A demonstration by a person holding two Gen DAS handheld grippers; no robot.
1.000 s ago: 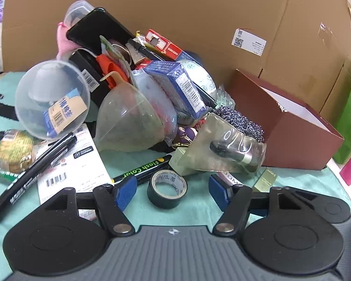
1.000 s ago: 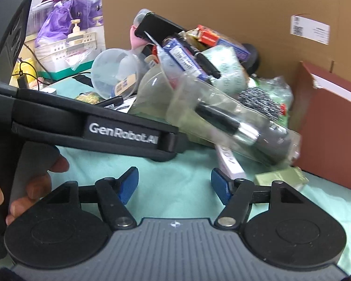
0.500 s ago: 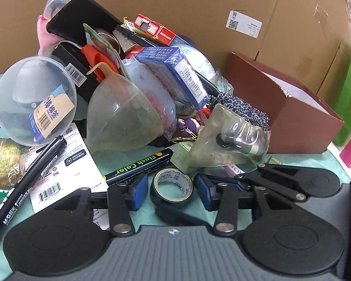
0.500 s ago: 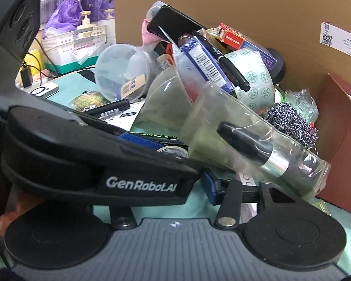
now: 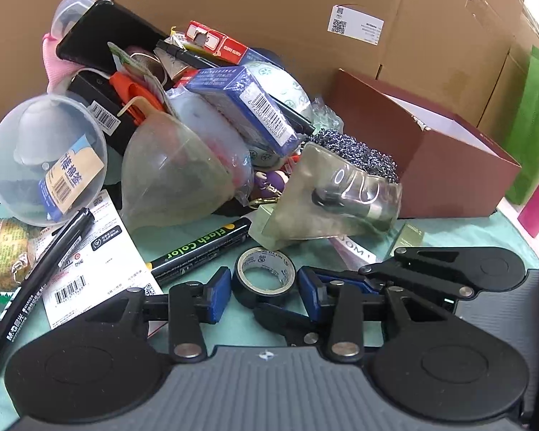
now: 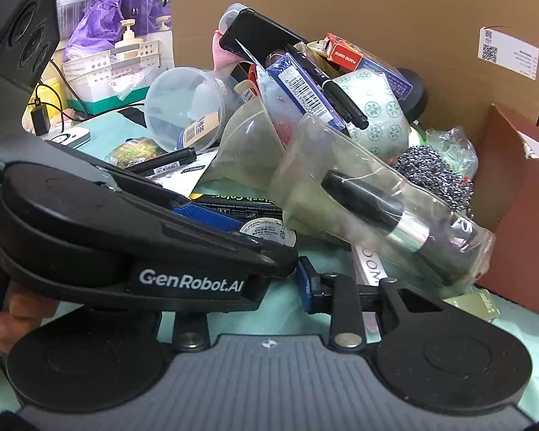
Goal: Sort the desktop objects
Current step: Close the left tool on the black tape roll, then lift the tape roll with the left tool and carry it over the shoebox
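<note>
Since a second ago your left tongs (image 5: 263,289) moved in and narrowed: the tape roll (image 5: 263,276) now sits between the pads, still spread, not yet pinching. Right tongs (image 6: 282,283) crowd in at 3 o'clock; its left finger is hidden, so can't tell its state. Roll lies on the desk (image 5: 460,233), 6 o'clock of the pile. Close next.
</note>
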